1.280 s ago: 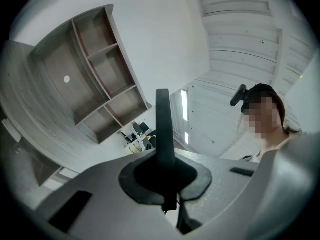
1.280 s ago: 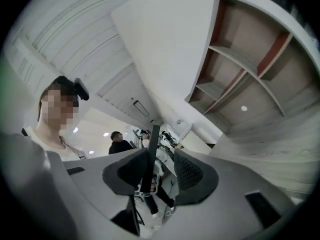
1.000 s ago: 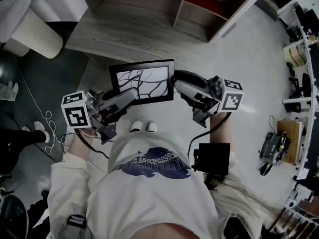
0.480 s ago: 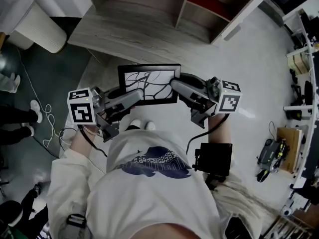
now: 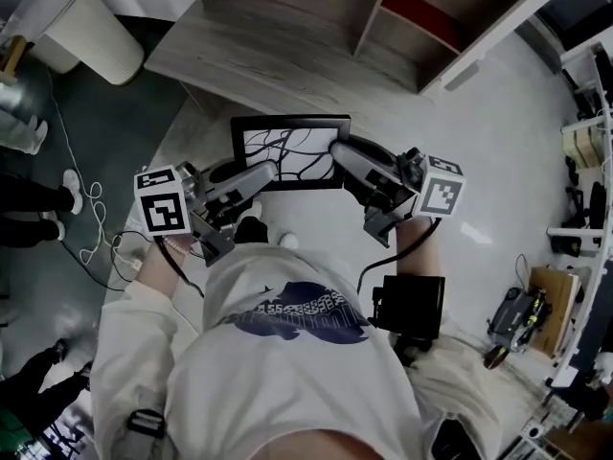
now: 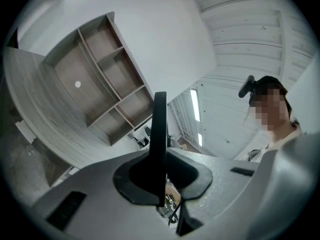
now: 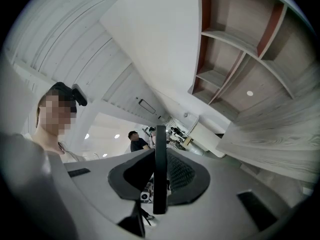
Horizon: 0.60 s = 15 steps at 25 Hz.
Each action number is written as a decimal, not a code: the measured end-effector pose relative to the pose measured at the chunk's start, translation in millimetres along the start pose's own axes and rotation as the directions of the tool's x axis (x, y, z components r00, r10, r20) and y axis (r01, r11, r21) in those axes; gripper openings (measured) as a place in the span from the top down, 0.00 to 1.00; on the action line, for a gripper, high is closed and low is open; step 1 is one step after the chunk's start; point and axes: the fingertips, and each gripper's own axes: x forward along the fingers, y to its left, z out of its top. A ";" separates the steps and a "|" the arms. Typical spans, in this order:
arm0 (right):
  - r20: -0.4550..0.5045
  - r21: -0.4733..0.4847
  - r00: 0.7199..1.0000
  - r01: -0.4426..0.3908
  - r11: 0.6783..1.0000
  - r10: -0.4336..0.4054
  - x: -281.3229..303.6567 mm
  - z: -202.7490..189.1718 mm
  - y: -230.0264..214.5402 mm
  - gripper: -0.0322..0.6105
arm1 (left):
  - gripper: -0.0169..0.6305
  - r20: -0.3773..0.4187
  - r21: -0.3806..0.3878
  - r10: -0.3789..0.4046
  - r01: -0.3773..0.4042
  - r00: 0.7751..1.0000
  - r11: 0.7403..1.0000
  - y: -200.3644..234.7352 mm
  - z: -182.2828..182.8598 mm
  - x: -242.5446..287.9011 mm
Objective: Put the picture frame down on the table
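Observation:
A black picture frame (image 5: 292, 149) with a white picture of dark branching lines hangs in the air in front of me, held level between both grippers. My left gripper (image 5: 261, 172) is shut on its left edge, my right gripper (image 5: 341, 151) on its right edge. In the left gripper view the frame's thin black edge (image 6: 159, 134) stands upright between the closed jaws, and the right gripper view shows the frame's other edge (image 7: 160, 166) the same way. The grey wooden table (image 5: 278, 60) lies ahead of the frame and below it.
A shelf unit (image 5: 431, 17) with open compartments stands on the table's far side. A white ribbed bin (image 5: 91, 32) sits at the left. Cables (image 5: 91, 209) trail over the dark floor at left, where people's feet show. Equipment (image 5: 512, 319) lies on the floor at right.
Both grippers have carried the frame forward towards the table, and I have stepped closer: the table and shelf now fill more of the head view.

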 end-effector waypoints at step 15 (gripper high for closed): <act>0.074 0.025 0.996 0.039 0.999 -0.041 -2.8 2.2 -7.9 0.85 | 0.89 -0.051 0.009 0.018 -0.017 0.999 1.000 14.3 -7.7 -16.8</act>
